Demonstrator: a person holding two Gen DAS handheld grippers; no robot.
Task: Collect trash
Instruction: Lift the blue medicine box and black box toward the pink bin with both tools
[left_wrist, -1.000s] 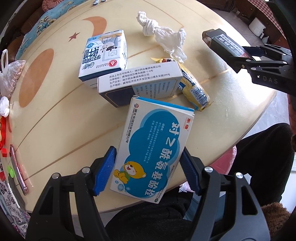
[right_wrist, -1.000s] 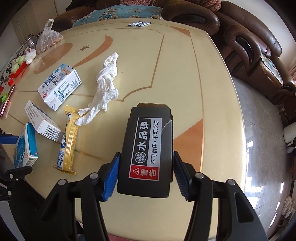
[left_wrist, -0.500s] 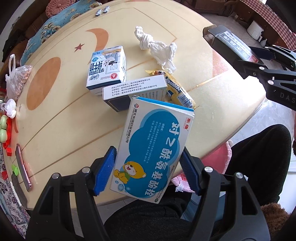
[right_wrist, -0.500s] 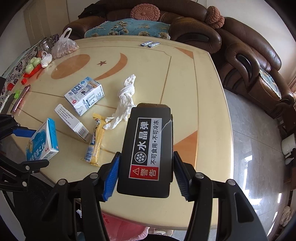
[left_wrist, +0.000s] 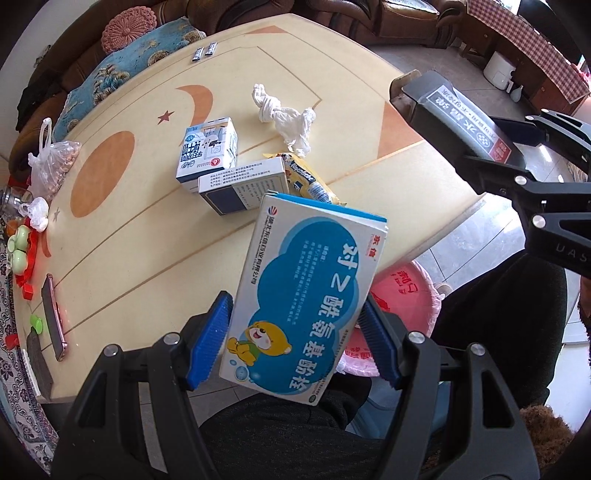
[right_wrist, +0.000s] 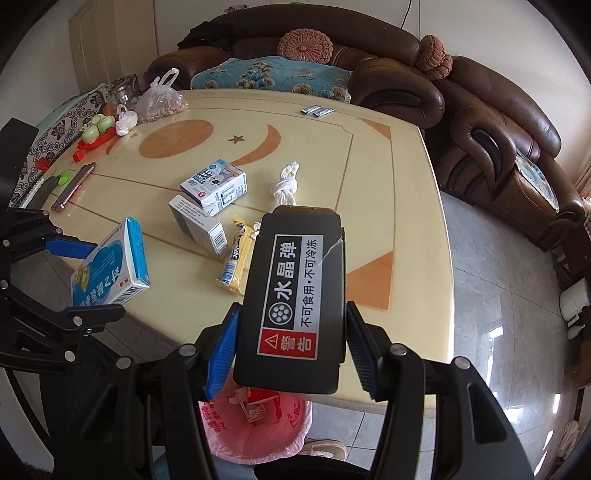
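Left gripper clamped on blue-and-white cardboard medicine box with bear cartoon, held off the near edge of the cream oval table; right gripper clamped on black rectangular box with red warning label, above the pink-bagged trash bin on the floor. Risk: medicine box sits skewed between the pads, could pivot and fall outside the bin if let go early; both grippers near each other, may collide. Milk carton, white-and-navy carton, yellow snack wrapper, knotted white tissue not yet collected
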